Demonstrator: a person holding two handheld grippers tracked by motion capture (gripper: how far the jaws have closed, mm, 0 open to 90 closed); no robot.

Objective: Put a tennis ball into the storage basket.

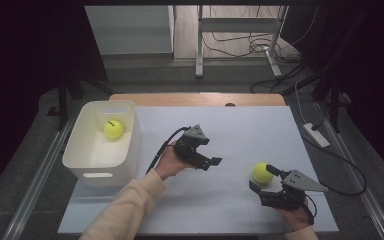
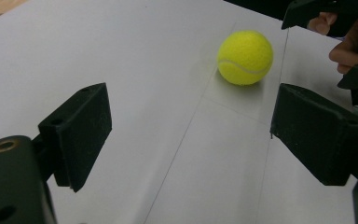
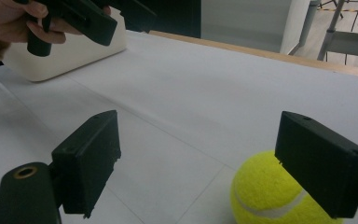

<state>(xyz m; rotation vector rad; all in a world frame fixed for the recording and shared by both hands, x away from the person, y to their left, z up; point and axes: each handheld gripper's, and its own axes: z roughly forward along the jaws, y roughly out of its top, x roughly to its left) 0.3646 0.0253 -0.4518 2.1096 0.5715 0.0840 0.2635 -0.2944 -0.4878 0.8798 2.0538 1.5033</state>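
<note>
White tabletop (image 1: 220,200), tennis ball (image 1: 262,172) beside spread right tongs (image 1: 265,182), left tongs (image 1: 211,162) spread, empty.

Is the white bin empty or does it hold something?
Not empty: the white bin holds one tennis ball, lying on its floor near the far wall.

Yellow tennis ball (image 1: 262,172) — fuzzy, white-seamed — resting on the white table (image 1: 220,135).

Beyond the table (image 1: 200,98), a metal-legged desk frame (image 1: 240,40) stands over tangled cables (image 1: 260,47) on grey floor (image 1: 30,165).
</note>
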